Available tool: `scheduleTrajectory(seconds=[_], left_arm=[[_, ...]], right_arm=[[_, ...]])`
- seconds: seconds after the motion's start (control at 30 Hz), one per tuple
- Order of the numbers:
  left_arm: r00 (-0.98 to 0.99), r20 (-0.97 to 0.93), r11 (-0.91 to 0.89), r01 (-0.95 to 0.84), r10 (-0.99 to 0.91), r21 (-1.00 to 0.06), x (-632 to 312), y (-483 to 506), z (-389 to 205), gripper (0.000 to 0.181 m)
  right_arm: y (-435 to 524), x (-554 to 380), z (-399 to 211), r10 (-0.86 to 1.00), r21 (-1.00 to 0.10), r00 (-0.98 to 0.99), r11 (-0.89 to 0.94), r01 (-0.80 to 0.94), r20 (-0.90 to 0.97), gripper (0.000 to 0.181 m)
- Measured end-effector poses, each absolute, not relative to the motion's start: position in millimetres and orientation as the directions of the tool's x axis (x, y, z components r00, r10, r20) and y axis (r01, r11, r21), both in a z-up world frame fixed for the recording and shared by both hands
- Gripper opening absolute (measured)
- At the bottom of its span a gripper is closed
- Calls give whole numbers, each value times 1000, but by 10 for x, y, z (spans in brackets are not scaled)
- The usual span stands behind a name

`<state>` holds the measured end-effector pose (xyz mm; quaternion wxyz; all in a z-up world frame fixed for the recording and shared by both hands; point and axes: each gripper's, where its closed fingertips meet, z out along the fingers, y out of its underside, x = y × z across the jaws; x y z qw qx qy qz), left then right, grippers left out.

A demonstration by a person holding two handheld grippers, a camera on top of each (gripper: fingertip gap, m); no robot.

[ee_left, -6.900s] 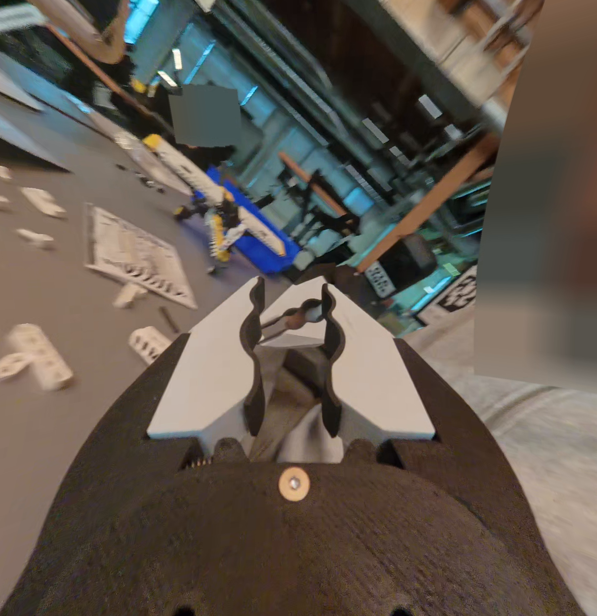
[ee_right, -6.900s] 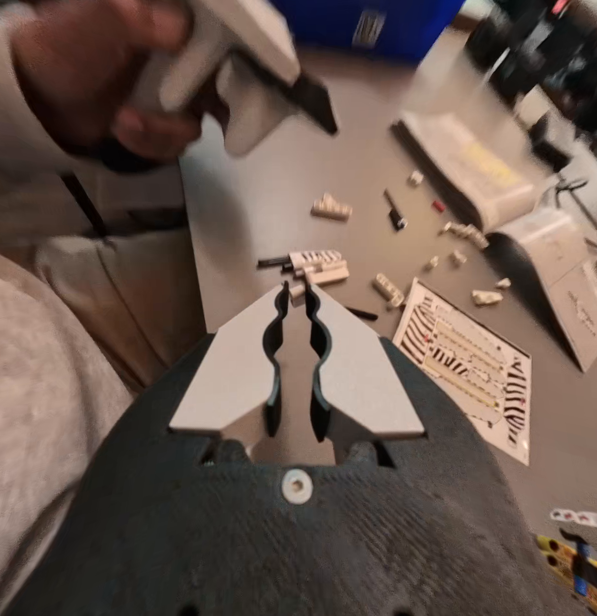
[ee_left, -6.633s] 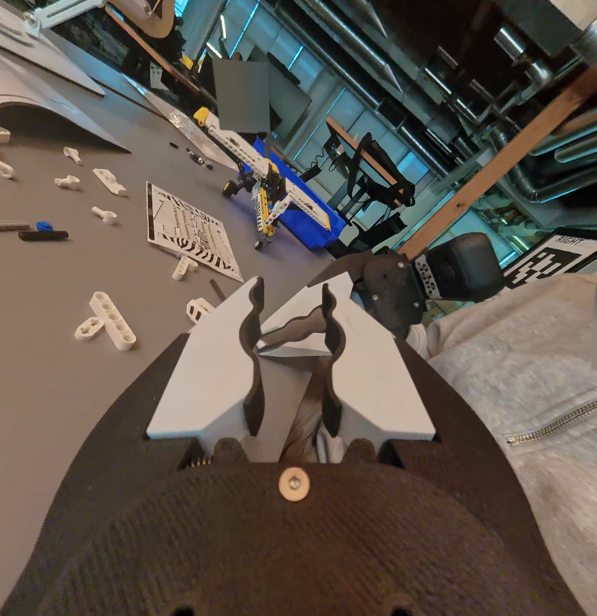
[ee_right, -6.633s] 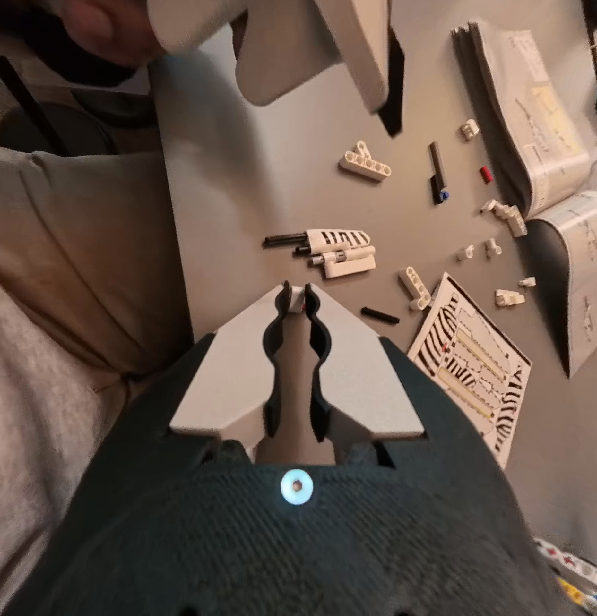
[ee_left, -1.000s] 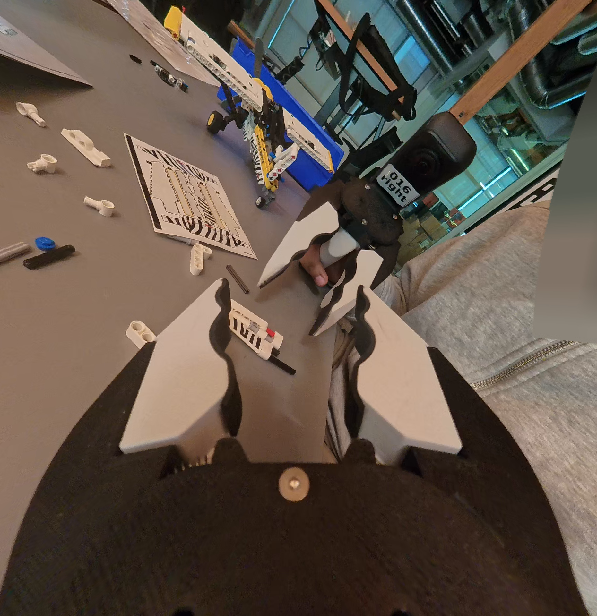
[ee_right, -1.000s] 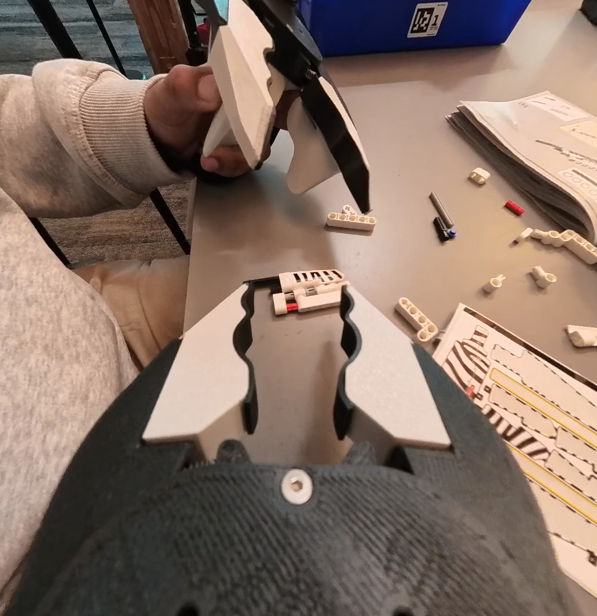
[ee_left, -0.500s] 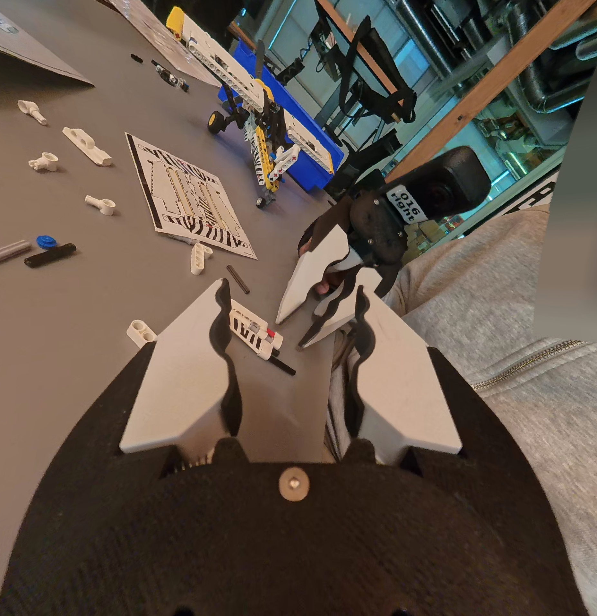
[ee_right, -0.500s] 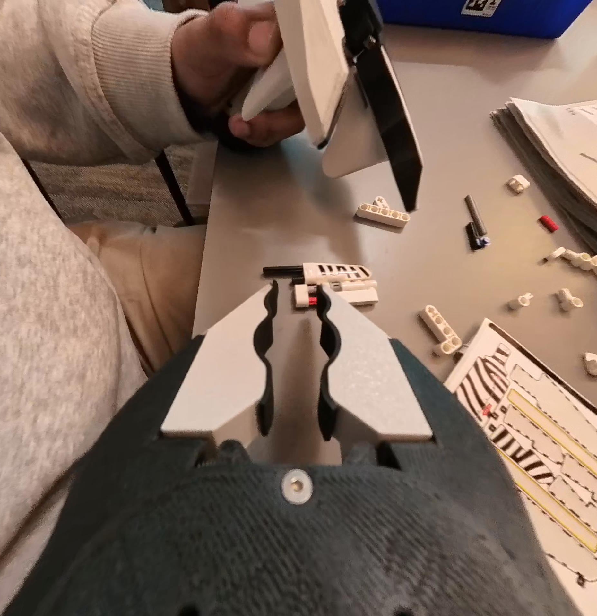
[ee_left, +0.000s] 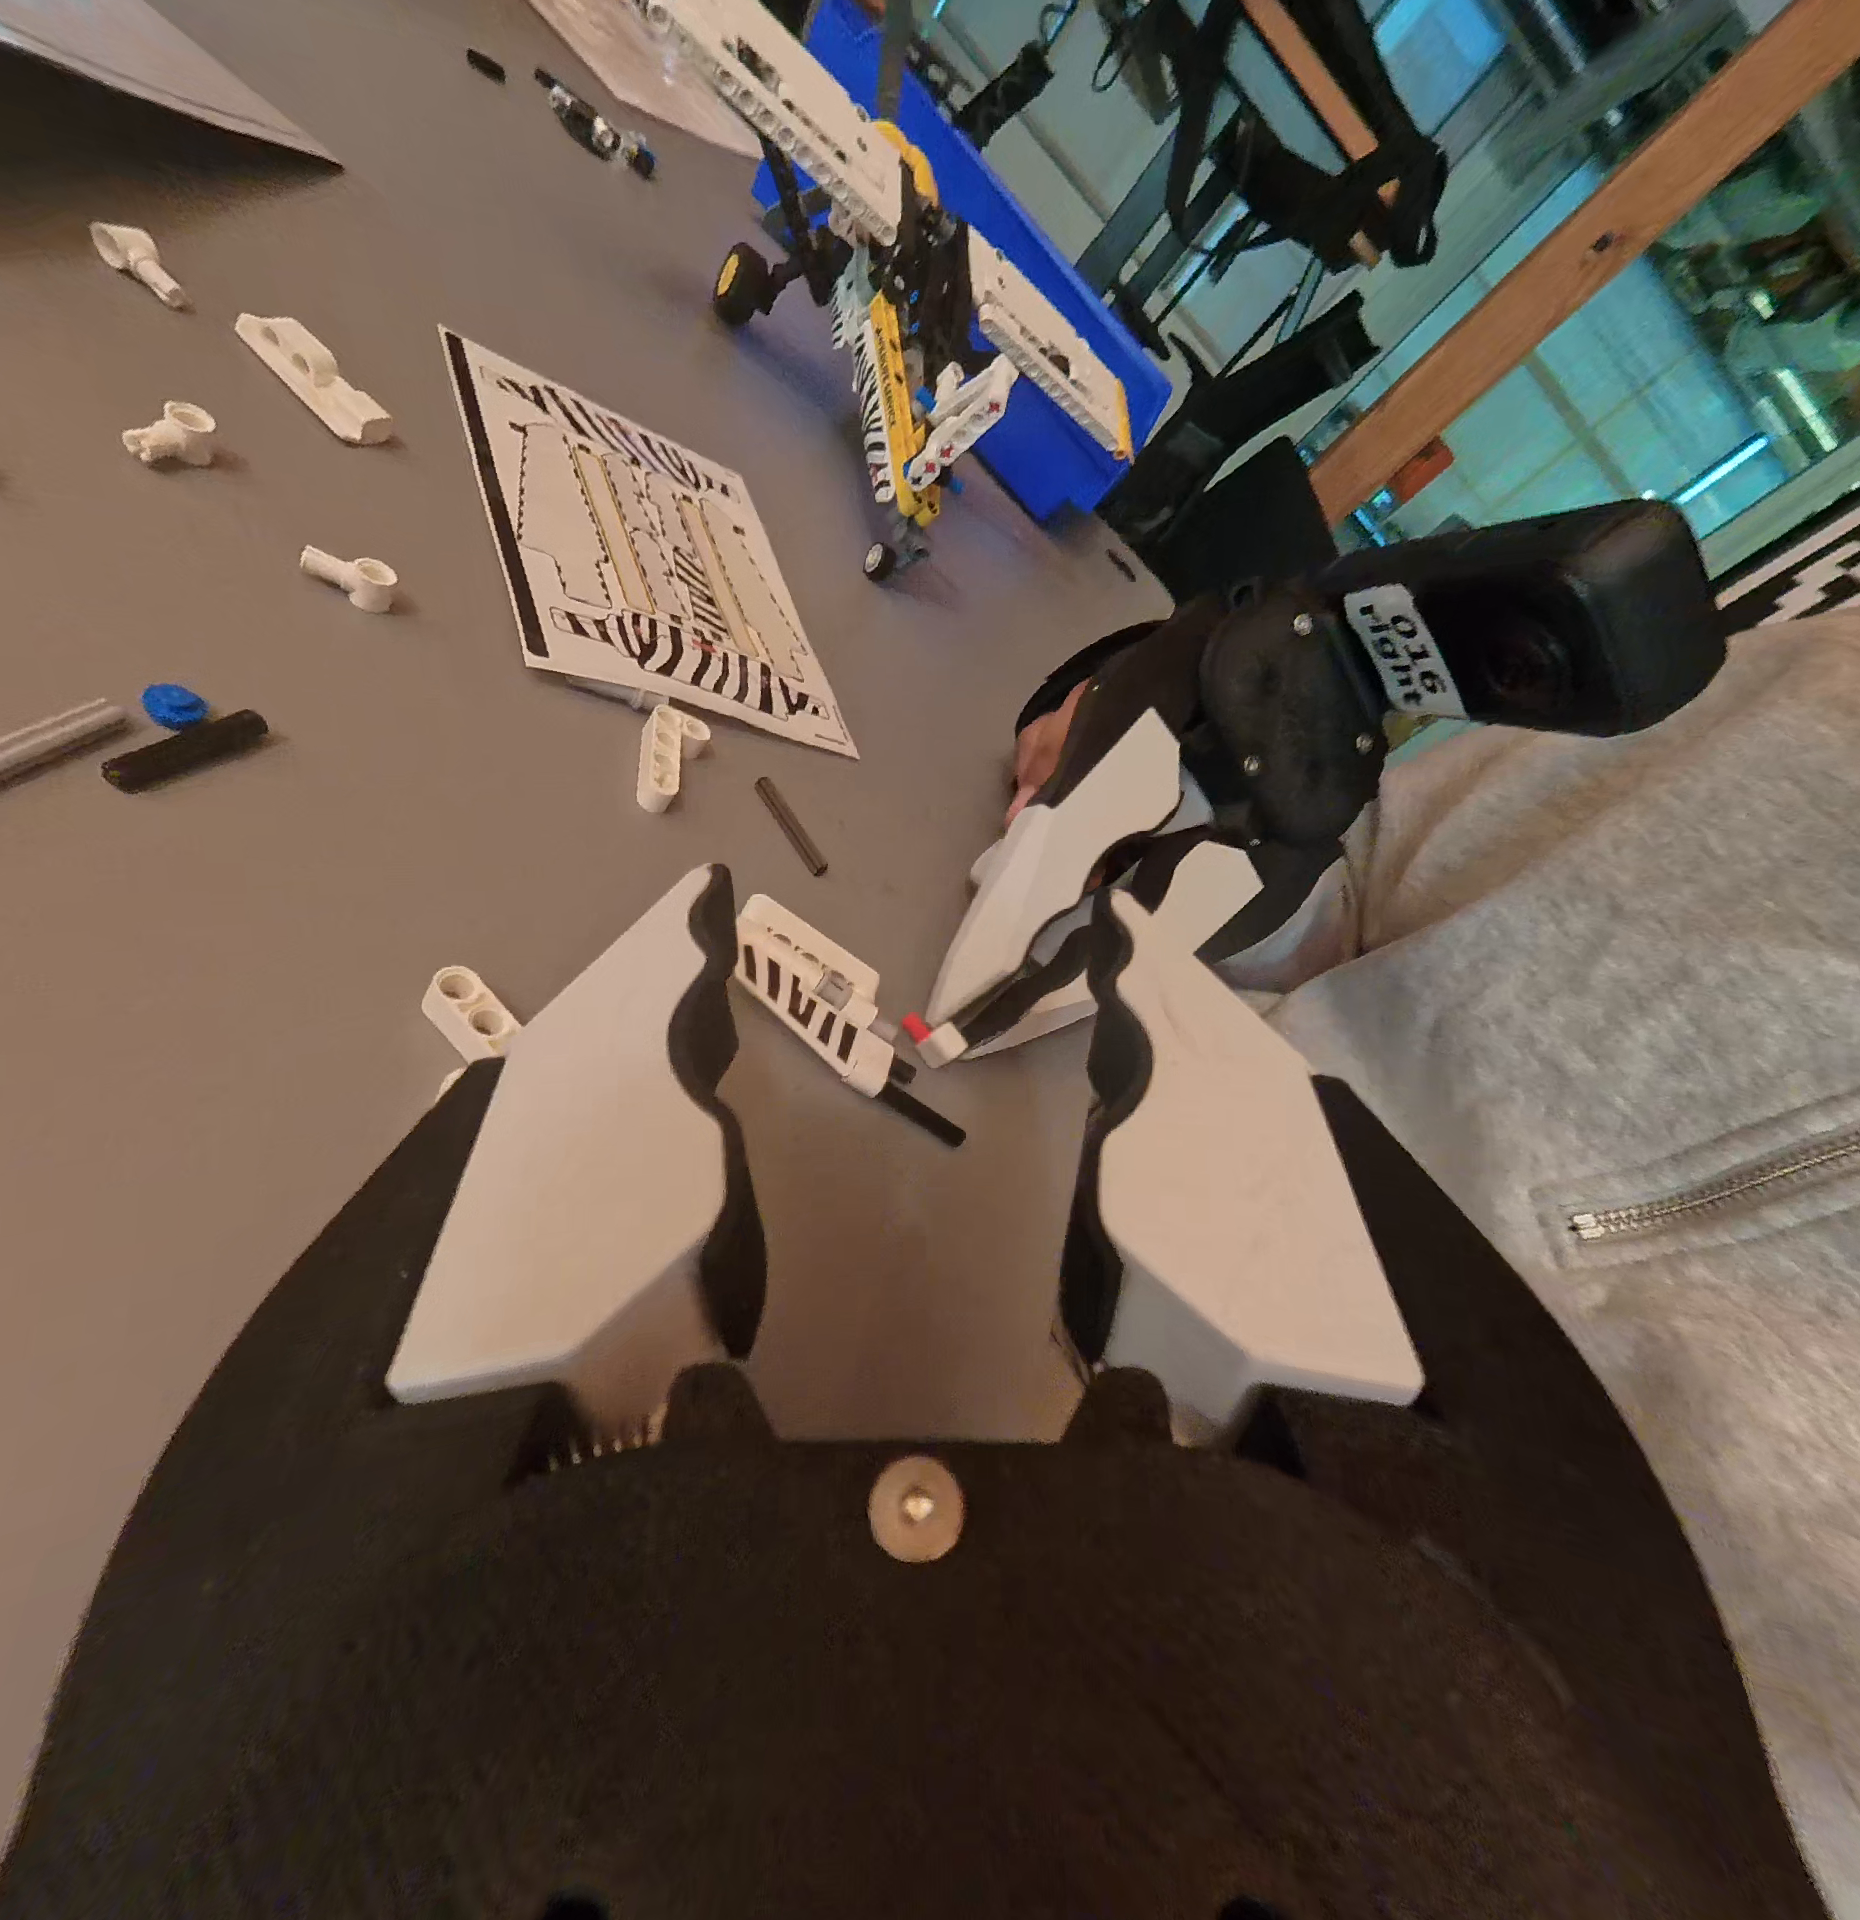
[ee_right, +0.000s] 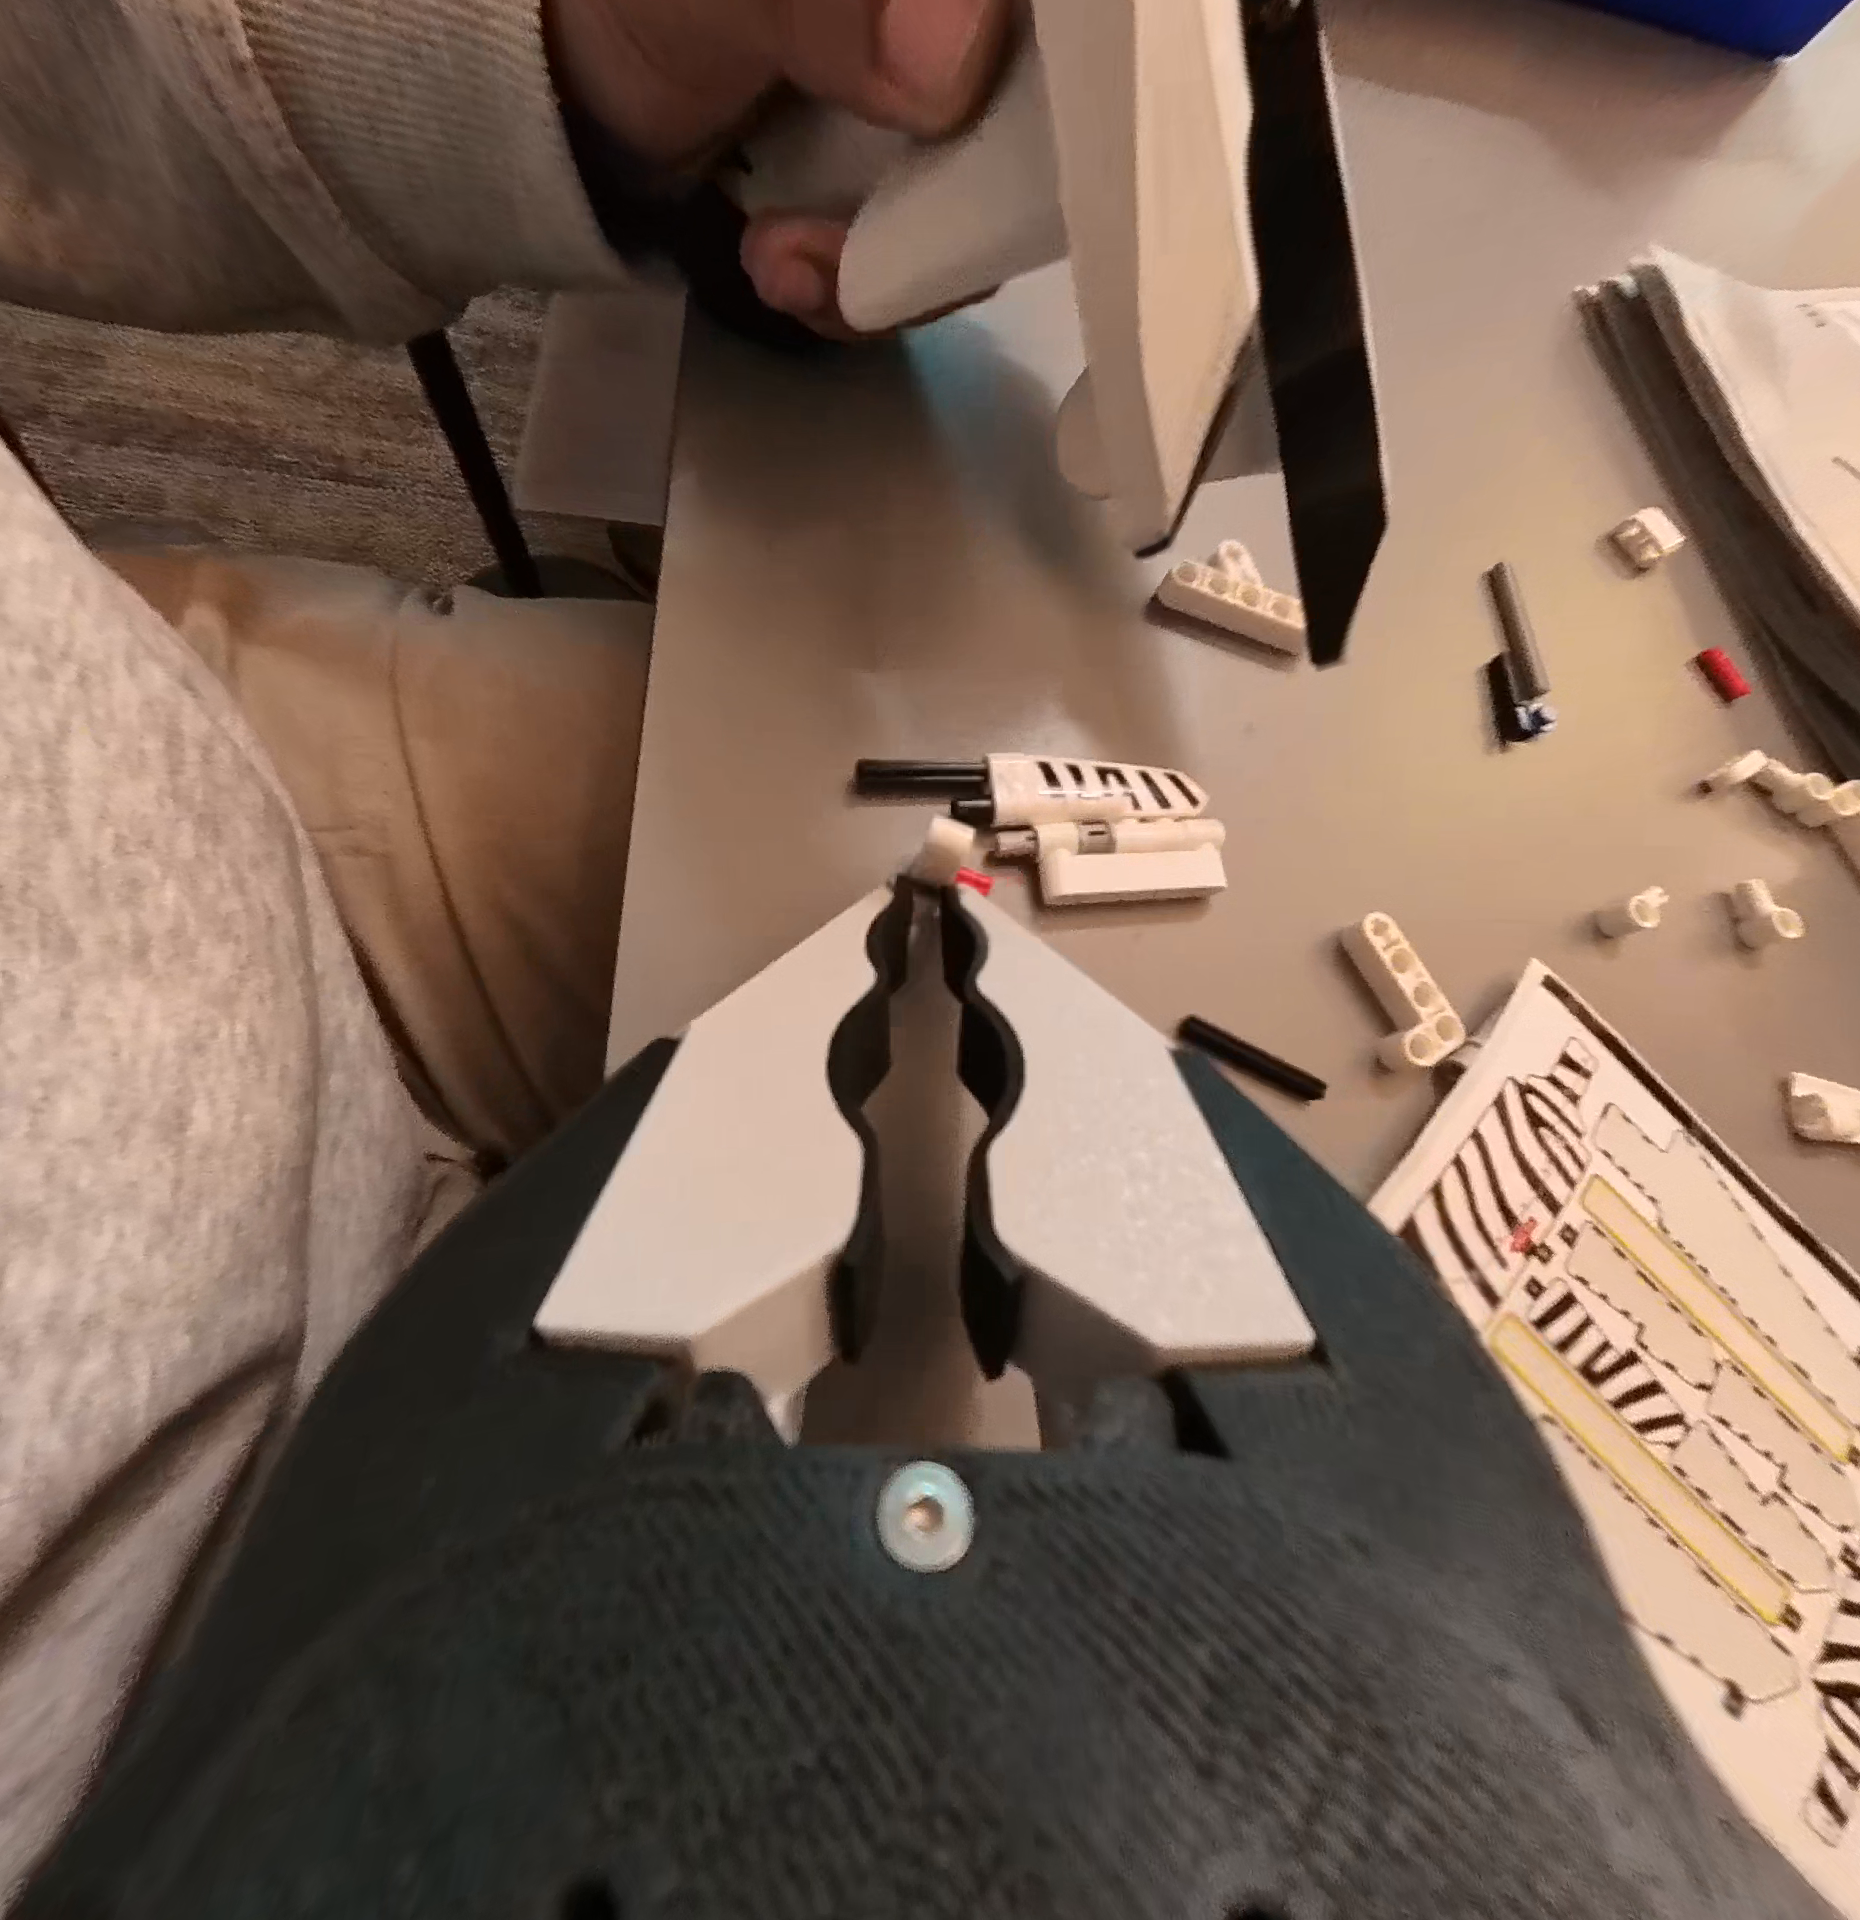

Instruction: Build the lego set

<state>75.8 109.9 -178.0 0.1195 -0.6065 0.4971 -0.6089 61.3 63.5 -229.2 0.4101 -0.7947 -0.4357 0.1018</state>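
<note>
A small white sub-assembly with black stripes and a black axle [ee_left: 812,987] lies on the grey table near its front edge; it also shows in the right wrist view [ee_right: 1102,821]. My right gripper [ee_right: 921,899] is shut on a small white connector with a red pin [ee_right: 947,842], held at the sub-assembly's axle end and tilted. The left wrist view shows that gripper [ee_left: 967,1029] and the connector [ee_left: 931,1039] too. My left gripper [ee_left: 905,914] is open and empty, hovering just before the sub-assembly; it also shows in the right wrist view [ee_right: 1243,597].
A zebra-striped sticker sheet [ee_left: 635,551] lies beyond, with a partly built yellow-and-white model [ee_left: 905,343] and a blue bin [ee_left: 1051,436] behind it. Instruction booklets [ee_right: 1788,416] lie at the right. Several loose white beams, connectors and black axles are scattered around. The table's edge [ee_right: 645,727] is close. Across from one pair of fingers to the other is roughly 7 cm.
My right gripper went from open to shut, closing on the small white connector with the red pin beside the sub-assembly. My left gripper stayed open and moved slightly nearer.
</note>
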Motion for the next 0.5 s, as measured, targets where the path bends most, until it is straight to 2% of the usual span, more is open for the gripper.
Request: scheduleTrajectory(seconds=[0.1,0.3,0.5], left_arm=[[-230,618,-465,-480,-752,-744,768,1077,-1816,66],[-233,635,-486,-472,-736,-736,765,1095,-1802,66],[-233,633,-484,-471,-739,-738,764,1095,-1801,66]], right_arm=[[582,613,-2296,789,-746,594,-301,594,154,6],[626,647,-2295,763,-756,641,-369,541,87,25],[681,586,-2278,760,-763,641,-349,544,109,31]])
